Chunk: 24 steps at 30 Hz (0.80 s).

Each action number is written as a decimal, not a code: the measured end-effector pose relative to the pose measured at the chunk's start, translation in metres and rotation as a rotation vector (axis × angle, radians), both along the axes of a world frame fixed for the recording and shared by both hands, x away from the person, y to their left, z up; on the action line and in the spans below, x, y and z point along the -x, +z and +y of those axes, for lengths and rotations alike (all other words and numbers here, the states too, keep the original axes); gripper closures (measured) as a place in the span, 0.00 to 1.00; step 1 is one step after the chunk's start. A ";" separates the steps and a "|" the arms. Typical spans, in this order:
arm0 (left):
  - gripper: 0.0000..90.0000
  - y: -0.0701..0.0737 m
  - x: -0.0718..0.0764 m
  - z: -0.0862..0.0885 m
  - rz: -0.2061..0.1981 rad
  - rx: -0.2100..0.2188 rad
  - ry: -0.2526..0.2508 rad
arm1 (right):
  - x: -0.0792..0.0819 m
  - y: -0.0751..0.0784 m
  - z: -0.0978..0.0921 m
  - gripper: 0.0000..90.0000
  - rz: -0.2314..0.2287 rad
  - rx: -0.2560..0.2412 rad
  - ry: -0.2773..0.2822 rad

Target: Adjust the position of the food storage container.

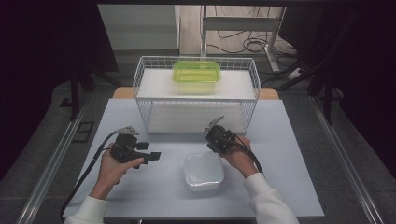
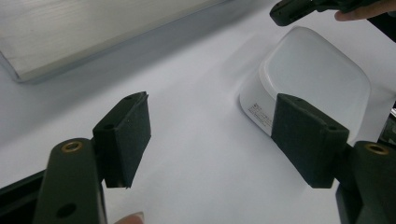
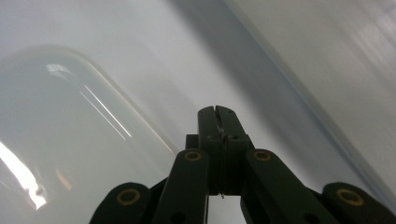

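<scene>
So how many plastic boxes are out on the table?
2. A white box sits upside down on the table near the person, between the two hands; a green box rests on top of the wire basket farther back.

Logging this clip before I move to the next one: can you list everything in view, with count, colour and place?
white container: 1, translucent white, upside down on the table's near middle.
green container: 1, yellow-green, on the shelf in the wire basket.
wire basket: 1, white, far half of the table.
table: 1, pale grey-white.
left gripper: 1, black, open, left of the white container.
right gripper: 1, black, shut, at the white container's far edge.
hands: 2, white sleeves, bottom of the high view.
</scene>
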<state>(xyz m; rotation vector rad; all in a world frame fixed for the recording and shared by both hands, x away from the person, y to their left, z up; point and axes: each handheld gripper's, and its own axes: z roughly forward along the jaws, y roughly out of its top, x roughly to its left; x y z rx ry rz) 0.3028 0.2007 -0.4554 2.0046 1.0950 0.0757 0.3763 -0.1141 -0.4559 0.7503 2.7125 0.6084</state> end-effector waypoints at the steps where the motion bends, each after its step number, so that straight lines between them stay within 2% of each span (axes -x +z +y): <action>1: 0.31 0.000 0.000 0.000 0.002 -0.001 -0.001 | 0.000 -0.002 -0.003 0.99 0.006 0.003 -0.004; 8: 0.31 -0.001 -0.001 0.000 0.004 -0.002 0.001 | 0.006 -0.006 -0.015 0.99 0.010 0.001 -0.013; 17: 0.31 -0.002 -0.001 -0.002 0.005 0.001 0.001 | 0.009 -0.005 -0.020 0.99 0.007 -0.005 -0.017; 21: 0.33 0.000 0.003 -0.003 -0.025 0.017 0.045 | 0.010 0.002 -0.027 0.99 -0.017 -0.045 -0.045; 24: 0.33 0.000 0.005 -0.005 -0.034 0.052 0.055 | 0.016 0.010 -0.039 0.98 -0.037 -0.128 -0.098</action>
